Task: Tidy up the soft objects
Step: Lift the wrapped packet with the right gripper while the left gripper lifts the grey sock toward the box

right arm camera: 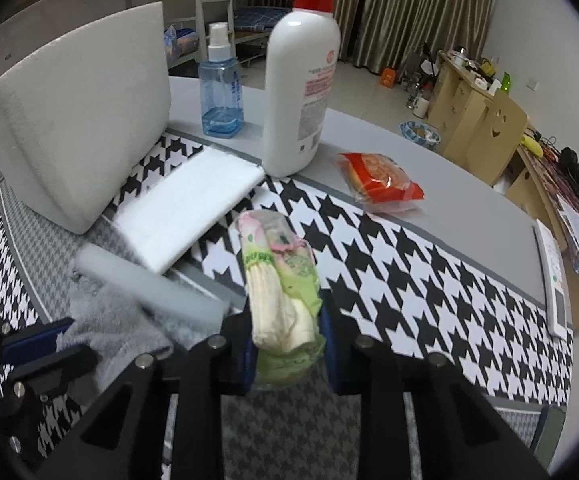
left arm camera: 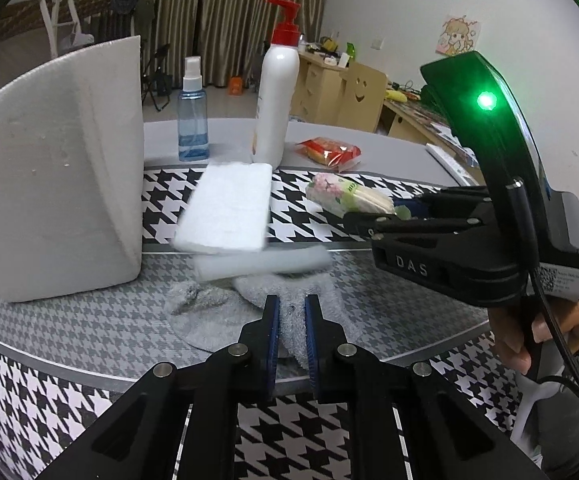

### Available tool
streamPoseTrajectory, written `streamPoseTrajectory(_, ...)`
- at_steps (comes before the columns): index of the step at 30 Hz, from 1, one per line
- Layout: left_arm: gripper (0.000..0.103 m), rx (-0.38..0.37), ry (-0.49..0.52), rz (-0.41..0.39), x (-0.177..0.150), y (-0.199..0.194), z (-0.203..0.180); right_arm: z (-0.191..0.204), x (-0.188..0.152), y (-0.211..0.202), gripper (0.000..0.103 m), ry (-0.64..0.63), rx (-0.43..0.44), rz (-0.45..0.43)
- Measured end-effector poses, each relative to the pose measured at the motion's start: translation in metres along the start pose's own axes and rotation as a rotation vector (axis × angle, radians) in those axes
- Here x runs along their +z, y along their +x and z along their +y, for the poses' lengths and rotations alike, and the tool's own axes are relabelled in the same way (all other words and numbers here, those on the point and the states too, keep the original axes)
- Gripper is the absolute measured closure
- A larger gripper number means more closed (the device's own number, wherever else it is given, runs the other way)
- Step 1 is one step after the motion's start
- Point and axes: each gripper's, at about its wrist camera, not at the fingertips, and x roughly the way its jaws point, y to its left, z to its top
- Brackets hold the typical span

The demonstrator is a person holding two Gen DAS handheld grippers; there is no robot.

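My right gripper [right arm camera: 285, 336] is shut on a tissue pack [right arm camera: 279, 276] in a pink and green floral wrapper, held above the houndstooth table; the pack also shows in the left wrist view [left arm camera: 345, 196]. My left gripper [left arm camera: 291, 316] is shut on a grey towel [left arm camera: 225, 312] that lies crumpled on the table; the towel also shows in the right wrist view [right arm camera: 109, 320]. A flat white foam pad [left arm camera: 227, 208] and a white foam strip [left arm camera: 261, 264] lie just beyond the towel.
A large white foam block [left arm camera: 53, 176] stands at the left. A blue spray bottle [left arm camera: 193, 120], a white pump bottle [left arm camera: 275, 88] and a red snack packet [left arm camera: 329, 152] stand behind. A white remote [right arm camera: 555, 280] lies at the table's right edge.
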Motion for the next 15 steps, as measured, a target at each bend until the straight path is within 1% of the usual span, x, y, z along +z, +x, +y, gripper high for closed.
streamPoseTrajectory(8,0.091,-0.02,0.007,-0.026,0.0,-0.012,0.003,0.004,-0.006,-0.02,0.072,0.019,-0.022,-0.025)
streamPoseTrajectory(15,0.091,-0.029,0.019,-0.047,-0.001,-0.023,0.006,0.005,-0.01,-0.037,0.072,0.046,-0.019,-0.053)
